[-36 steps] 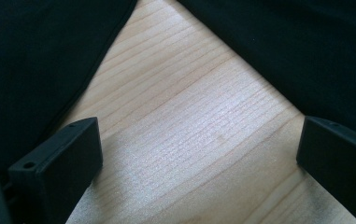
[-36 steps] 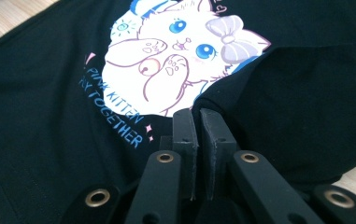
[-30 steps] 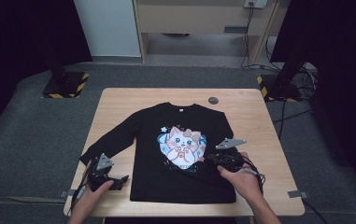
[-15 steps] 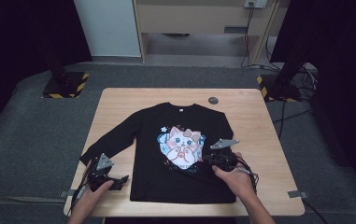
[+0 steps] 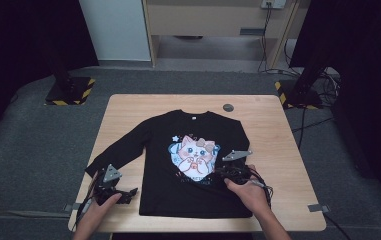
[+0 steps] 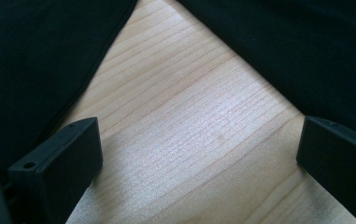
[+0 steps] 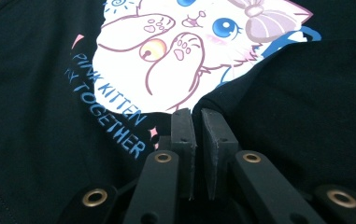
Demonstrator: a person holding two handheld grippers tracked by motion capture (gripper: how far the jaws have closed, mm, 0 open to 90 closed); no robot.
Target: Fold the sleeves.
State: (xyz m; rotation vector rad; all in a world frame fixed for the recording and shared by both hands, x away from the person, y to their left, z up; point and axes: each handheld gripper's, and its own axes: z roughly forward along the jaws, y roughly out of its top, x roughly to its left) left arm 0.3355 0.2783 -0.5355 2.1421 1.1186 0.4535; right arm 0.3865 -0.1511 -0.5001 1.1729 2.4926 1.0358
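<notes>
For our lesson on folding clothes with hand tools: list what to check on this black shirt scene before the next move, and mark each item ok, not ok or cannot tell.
1. Shirt lies flat on the table: ok, though its right sleeve is folded in.
2. Right tool shut at the folded sleeve's edge by the kitten print: ok.
3. Fabric really pinched between its jaws: cannot tell.
4. Left tool open: ok.
5. Left tool holds fabric: not ok, bare wood lies between its jaws.
6. Left sleeve folded in: not ok, it lies stretched out.
</notes>
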